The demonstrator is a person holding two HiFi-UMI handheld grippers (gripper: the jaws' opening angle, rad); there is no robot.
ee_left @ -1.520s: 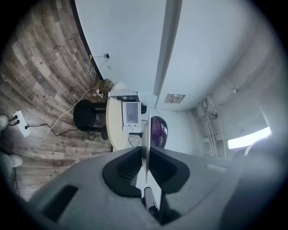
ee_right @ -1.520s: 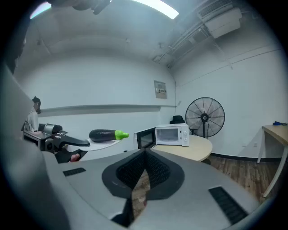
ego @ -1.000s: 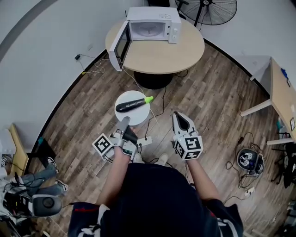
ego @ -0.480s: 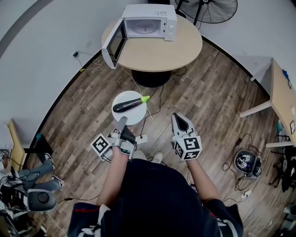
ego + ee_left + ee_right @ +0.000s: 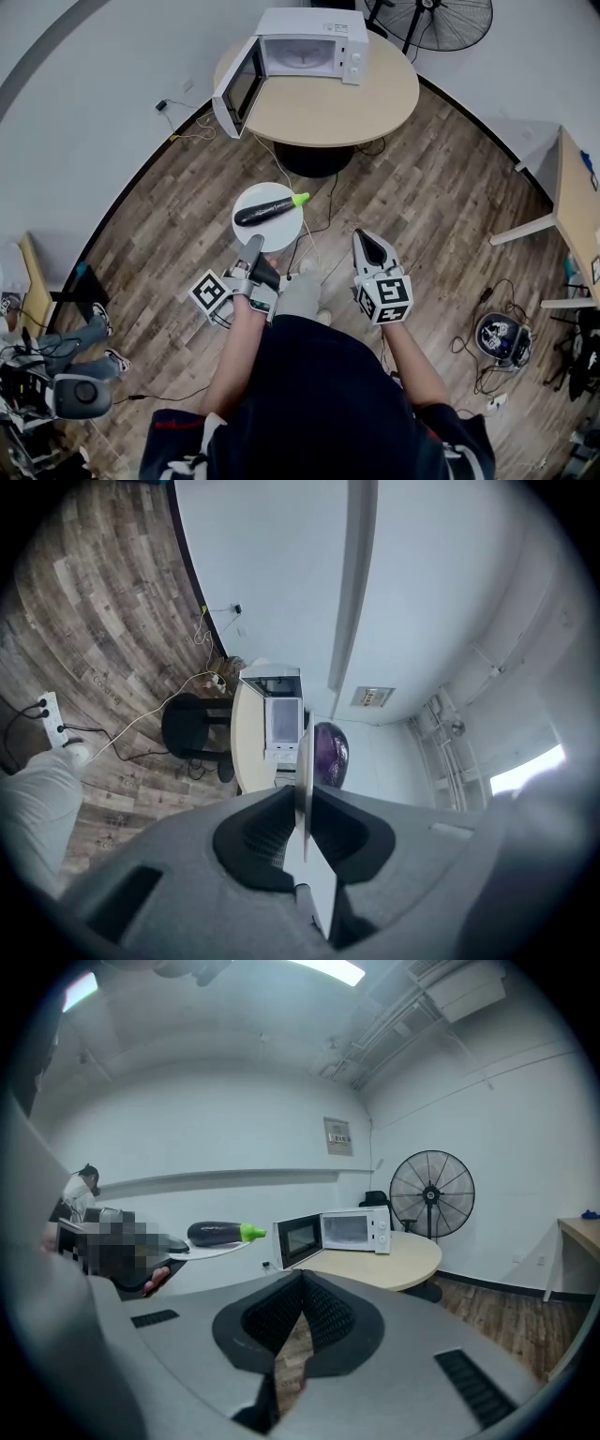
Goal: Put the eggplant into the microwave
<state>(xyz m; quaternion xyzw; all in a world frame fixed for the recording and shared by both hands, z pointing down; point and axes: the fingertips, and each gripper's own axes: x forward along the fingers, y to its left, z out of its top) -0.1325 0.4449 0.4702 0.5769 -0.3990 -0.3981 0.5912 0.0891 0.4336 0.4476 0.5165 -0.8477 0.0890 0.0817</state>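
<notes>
A dark purple eggplant (image 5: 265, 211) with a green stem lies on a small white plate (image 5: 281, 234). My left gripper (image 5: 253, 246) is shut on the plate's near rim and holds it level above the floor. In the left gripper view the plate (image 5: 302, 761) runs edge-on between the pads, with the eggplant (image 5: 330, 752) beyond. My right gripper (image 5: 369, 242) hangs beside it, shut and holding nothing. The white microwave (image 5: 314, 47) stands on a round wooden table (image 5: 328, 112), its door (image 5: 236, 89) swung open to the left. From the right gripper view, eggplant (image 5: 220, 1233) and microwave (image 5: 352, 1227) are both visible.
Cables trail across the wooden floor (image 5: 412, 206) between me and the table. A standing fan (image 5: 448, 21) is behind the table on the right. Another table (image 5: 574, 202) edges in at the right. Equipment and a seated person's legs (image 5: 84, 342) are at the lower left.
The plate with the eggplant stays gripped and level. The person's light-coloured foot has come forward between the two grippers; the view has shifted slightly.
</notes>
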